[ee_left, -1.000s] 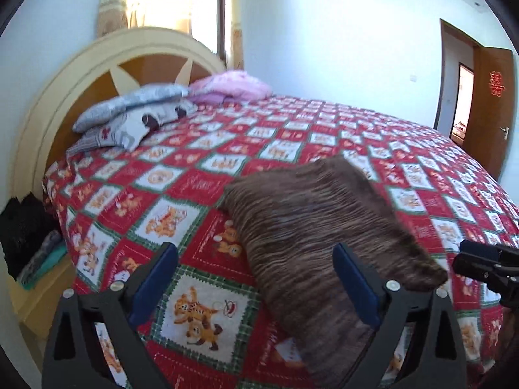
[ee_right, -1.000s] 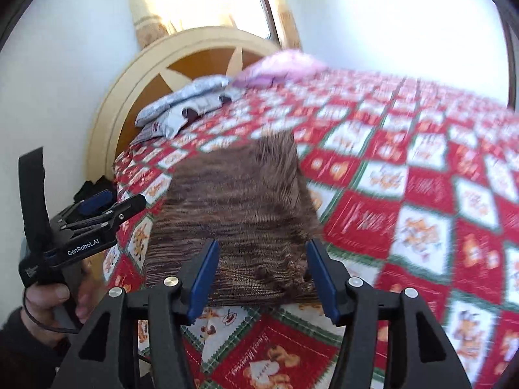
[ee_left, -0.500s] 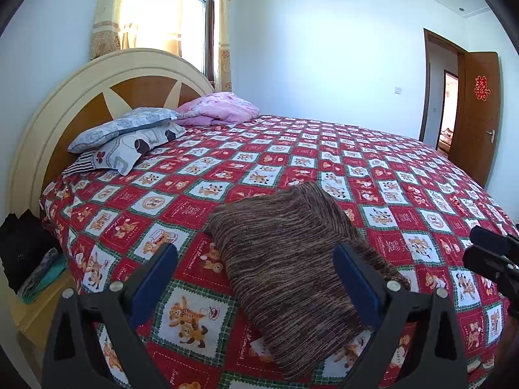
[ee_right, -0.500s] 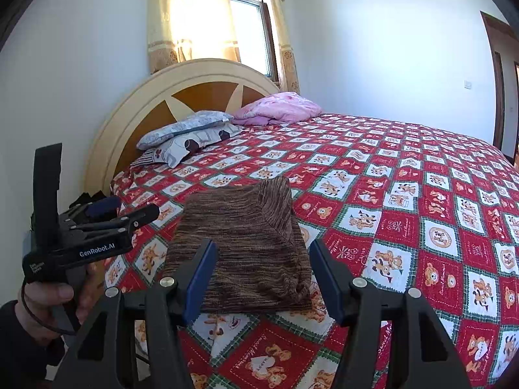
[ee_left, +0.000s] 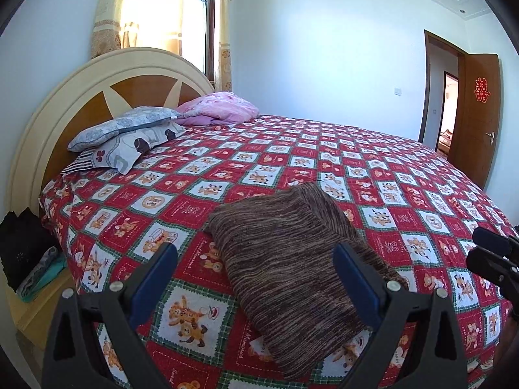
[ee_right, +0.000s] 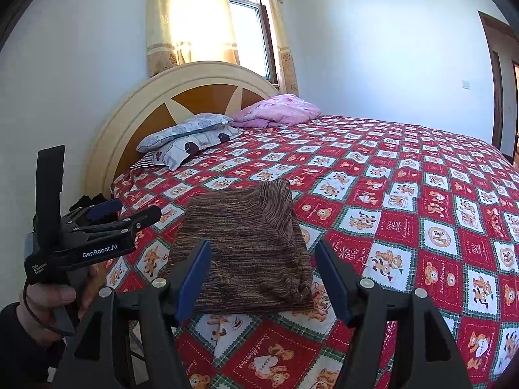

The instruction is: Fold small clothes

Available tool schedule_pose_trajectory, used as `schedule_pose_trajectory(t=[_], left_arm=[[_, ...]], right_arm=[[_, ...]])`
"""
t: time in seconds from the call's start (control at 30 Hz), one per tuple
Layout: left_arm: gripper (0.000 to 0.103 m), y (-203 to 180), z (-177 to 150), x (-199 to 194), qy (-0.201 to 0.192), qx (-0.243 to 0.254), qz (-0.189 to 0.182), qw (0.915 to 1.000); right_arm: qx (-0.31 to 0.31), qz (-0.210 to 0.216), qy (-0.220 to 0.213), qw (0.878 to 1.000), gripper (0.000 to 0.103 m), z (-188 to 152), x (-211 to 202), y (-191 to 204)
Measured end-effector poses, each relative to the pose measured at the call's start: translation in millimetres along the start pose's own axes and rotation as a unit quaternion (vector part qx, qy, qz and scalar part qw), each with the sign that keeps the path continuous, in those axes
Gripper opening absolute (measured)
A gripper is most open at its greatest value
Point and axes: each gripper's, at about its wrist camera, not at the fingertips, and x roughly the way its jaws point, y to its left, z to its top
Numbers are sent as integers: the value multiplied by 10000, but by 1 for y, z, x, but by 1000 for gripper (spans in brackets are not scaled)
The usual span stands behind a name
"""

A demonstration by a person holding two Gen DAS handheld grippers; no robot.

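Both the left gripper (ee_left: 256, 278) and the right gripper (ee_right: 262, 275), jaws wide apart and empty, have drawn back and up from the brown knit garment (ee_right: 246, 246), lying folded near the bedspread's (ee_right: 421, 201) front edge, so folding looks finished.

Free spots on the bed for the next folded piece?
Bare bedspread spreads right of the brown folded garment toward the door, and between the garment and the pillows. The headboard corner is crowded with pillows and a pink quilt.
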Motion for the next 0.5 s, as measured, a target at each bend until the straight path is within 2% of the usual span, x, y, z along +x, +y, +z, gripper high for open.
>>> schedule_pose_trajectory(t=[0.5], left_arm=[[99,-3,0,-5,-60,-11,-1,10000]], right_arm=[[41,-31,-116,9999,69,2,-8,2]])
